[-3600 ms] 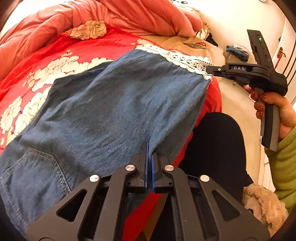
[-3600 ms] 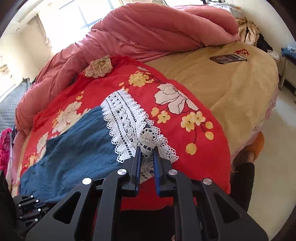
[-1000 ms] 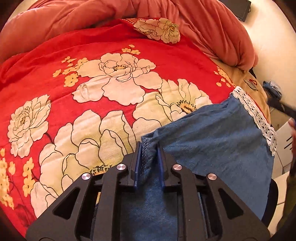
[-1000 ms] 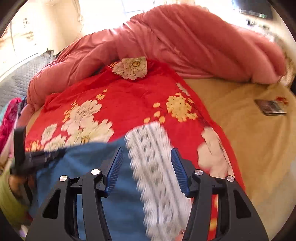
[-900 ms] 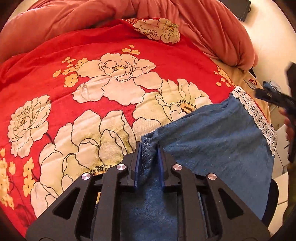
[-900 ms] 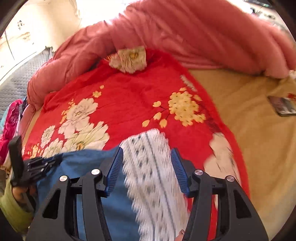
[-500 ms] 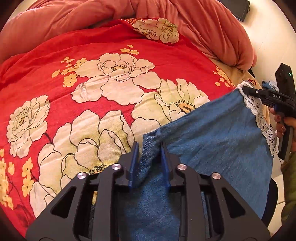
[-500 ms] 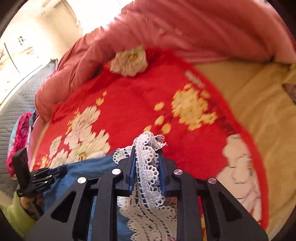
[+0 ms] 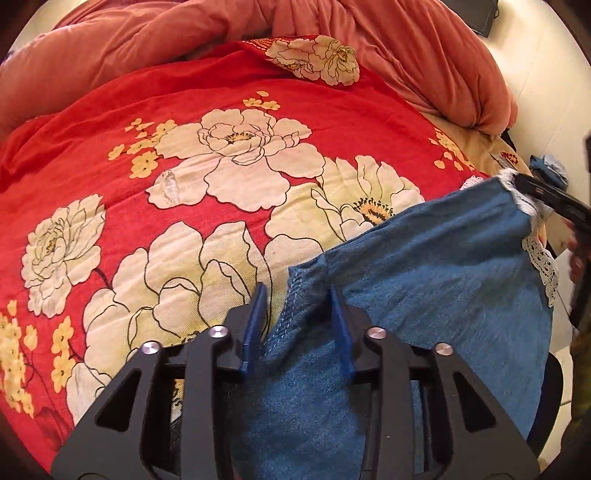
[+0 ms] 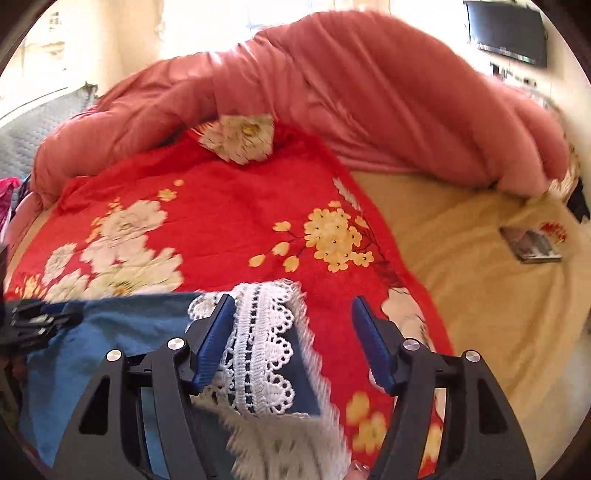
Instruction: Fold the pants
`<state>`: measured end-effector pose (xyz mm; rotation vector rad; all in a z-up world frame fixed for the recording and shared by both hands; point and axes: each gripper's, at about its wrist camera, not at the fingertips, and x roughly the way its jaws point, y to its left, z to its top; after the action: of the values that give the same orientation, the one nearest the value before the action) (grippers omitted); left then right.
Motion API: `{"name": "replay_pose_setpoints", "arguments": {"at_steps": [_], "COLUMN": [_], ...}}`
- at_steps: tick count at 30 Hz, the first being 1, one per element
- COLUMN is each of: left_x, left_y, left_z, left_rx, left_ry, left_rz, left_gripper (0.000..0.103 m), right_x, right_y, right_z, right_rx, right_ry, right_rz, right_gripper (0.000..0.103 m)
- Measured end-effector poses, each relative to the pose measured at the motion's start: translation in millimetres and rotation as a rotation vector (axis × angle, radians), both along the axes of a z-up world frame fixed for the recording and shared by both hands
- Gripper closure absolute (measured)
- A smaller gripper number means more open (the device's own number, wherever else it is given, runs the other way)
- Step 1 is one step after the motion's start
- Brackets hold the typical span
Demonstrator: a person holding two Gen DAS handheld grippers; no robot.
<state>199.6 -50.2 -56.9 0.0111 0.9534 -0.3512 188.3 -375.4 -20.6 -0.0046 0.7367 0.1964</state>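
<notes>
The pants (image 9: pixel 424 295) run off the bottom edge; their lace hem (image 10: pixel 266 343) is motion-blurred.

there was one pair of blue denim pants (image 9: pixel 424 295) trimmed with one band of white lace (image 10: pixel 262 350). one red blanket printed with cream and yellow flowers (image 9: pixel 229 122) lay under them, and one bulky pink quilt (image 10: pixel 369 103) was heaped behind it. one tan bedsheet (image 10: pixel 480 288) carried one small dark flat rectangular item (image 10: pixel 530 244). two black handheld grippers were there, the left gripper (image 9: pixel 297 325) and the right gripper (image 10: pixel 291 343), each with two blue-padded fingers (image 10: pixel 214 343). one dark wall-mounted screen (image 10: pixel 506 31) hung in the right wrist view.
</notes>
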Motion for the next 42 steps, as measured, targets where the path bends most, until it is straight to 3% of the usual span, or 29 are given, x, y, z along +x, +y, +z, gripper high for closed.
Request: {"name": "replay_pose_setpoints", "arguments": {"at_steps": [3, 7, 9, 11, 17, 21, 26, 28, 32, 39, 42], "left_x": [-4.2, -9.3, -13.4, -16.7, -37.7, -62.4, -109.2, -132.1, -167.2, -172.2, -171.8], "left_y": [-1.5, -3.1, -3.2, -3.6, -5.0, -3.0, 20.2, 33.6, 53.8, 65.1, 64.7], "left_z": [4.3, 7.0, 10.2, 14.4, 33.7, 39.6, 31.0, 26.0, 13.1, 6.9, 16.5], "left_rx": [0.022, 0.047, 0.054, 0.056, 0.050, 0.030, 0.047, 0.052, 0.181, 0.168, 0.148], "left_ry": [-0.019, -0.035, -0.044, -0.053, -0.076, -0.077, -0.023, 0.003, 0.005, -0.002, 0.007], "left_rz": [0.001, 0.005, 0.005, 0.002, -0.004, -0.016, 0.013, 0.020, 0.025, 0.018, 0.033], "left_gripper": [0.062, 0.062, 0.062, 0.061, 0.055, 0.050, 0.043, 0.041, 0.041, 0.040, 0.040], "right_x": [-20.6, -14.2, -18.0, -28.4, -62.9, -74.5, -81.0, -88.3, -95.5, -95.8, -109.3], "right_y": [-0.2, -19.5, -30.5, -30.0, 17.0, 40.6, 40.7, 30.1, 23.4, 18.4, 6.1], "right_z": [5.7, -1.8, -2.1, 1.8, -0.8, -13.4, -42.4, -45.6, -50.1, -51.7, -35.9], "right_rx": [-0.038, -0.073, -0.030, 0.050, 0.067, 0.004, -0.193, -0.156, -0.147, -0.104, -0.011], "right_ry": [-0.048, -0.026, -0.003, -0.016, 0.004, 0.047, 0.137, 0.131, 0.131, 0.127, 0.089], "right_rz": [-0.020, -0.142, -0.170, -0.125, 0.082, 0.159, 0.100, 0.090, 0.071, 0.050, 0.044], "right_gripper": [0.034, 0.033, 0.033, 0.033, 0.033, 0.033, 0.033, 0.033, 0.032, 0.031, 0.031]}}
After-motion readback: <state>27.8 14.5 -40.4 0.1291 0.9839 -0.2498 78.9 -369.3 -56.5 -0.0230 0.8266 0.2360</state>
